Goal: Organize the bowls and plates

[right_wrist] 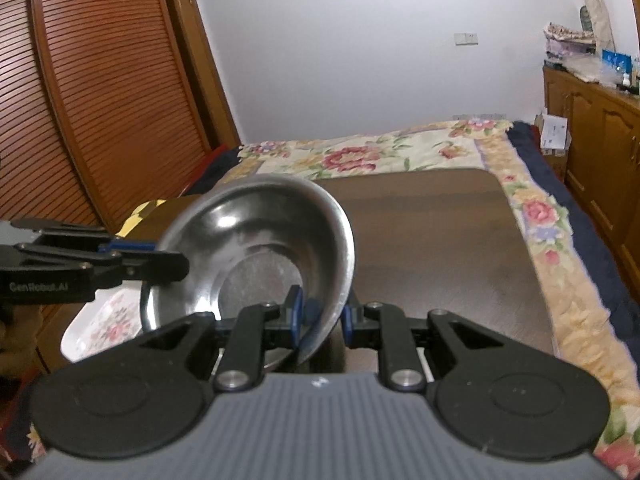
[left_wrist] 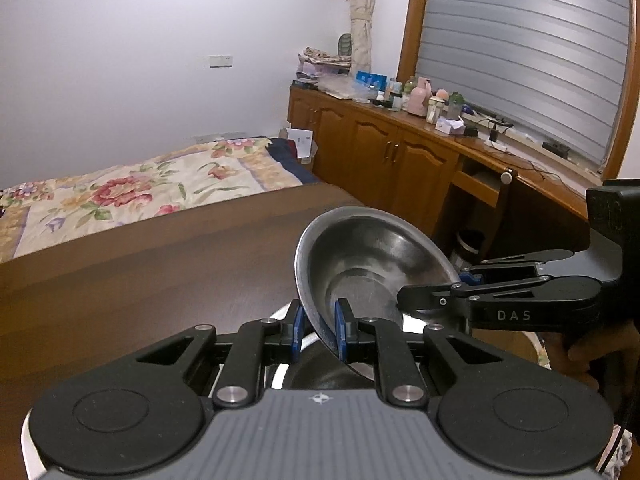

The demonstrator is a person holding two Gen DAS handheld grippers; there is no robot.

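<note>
Bowl (left_wrist: 372, 264) (steel, nothing inside) hangs tilted over the table (left_wrist: 160, 280); your left gripper (left_wrist: 320, 330) and right gripper (right_wrist: 322, 316) both clamp its rim.

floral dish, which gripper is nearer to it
Left. The left gripper sits above the floral dish, clamped on the steel bowl; the right gripper clamps the bowl's opposite rim, farther off.
</note>
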